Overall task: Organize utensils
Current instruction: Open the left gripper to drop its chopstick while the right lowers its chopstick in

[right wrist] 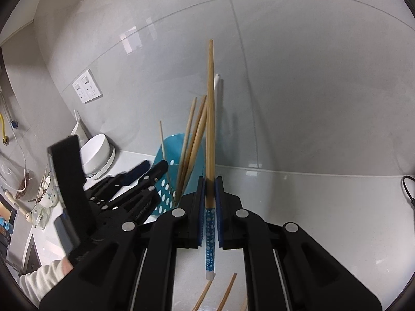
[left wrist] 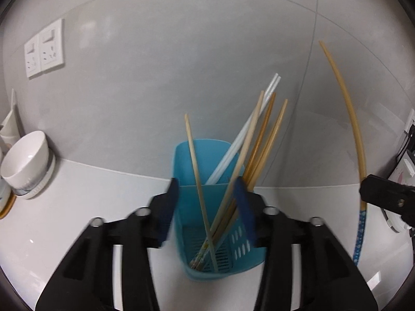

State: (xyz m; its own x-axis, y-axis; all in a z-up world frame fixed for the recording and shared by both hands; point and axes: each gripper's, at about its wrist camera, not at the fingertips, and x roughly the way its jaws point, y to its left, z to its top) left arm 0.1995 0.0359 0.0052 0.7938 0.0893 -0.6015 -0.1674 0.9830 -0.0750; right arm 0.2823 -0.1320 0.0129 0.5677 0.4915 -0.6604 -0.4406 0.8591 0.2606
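A blue plastic utensil holder (left wrist: 205,202) stands on the white counter with several wooden and white chopsticks (left wrist: 254,140) leaning in it. My left gripper (left wrist: 207,202) is open with its jaws on either side of the holder's upper part. My right gripper (right wrist: 210,194) is shut on a wooden chopstick with a blue dotted end (right wrist: 210,129), held upright to the right of the holder (right wrist: 168,171). That chopstick (left wrist: 347,108) and the right gripper (left wrist: 384,194) show at the right of the left wrist view.
A white bowl (left wrist: 27,160) sits at the left by the grey wall, under wall sockets (left wrist: 44,49). More wooden chopsticks (right wrist: 215,294) lie on the counter below my right gripper. A cup (right wrist: 48,194) and clutter stand at far left. A black cable (right wrist: 407,189) lies at far right.
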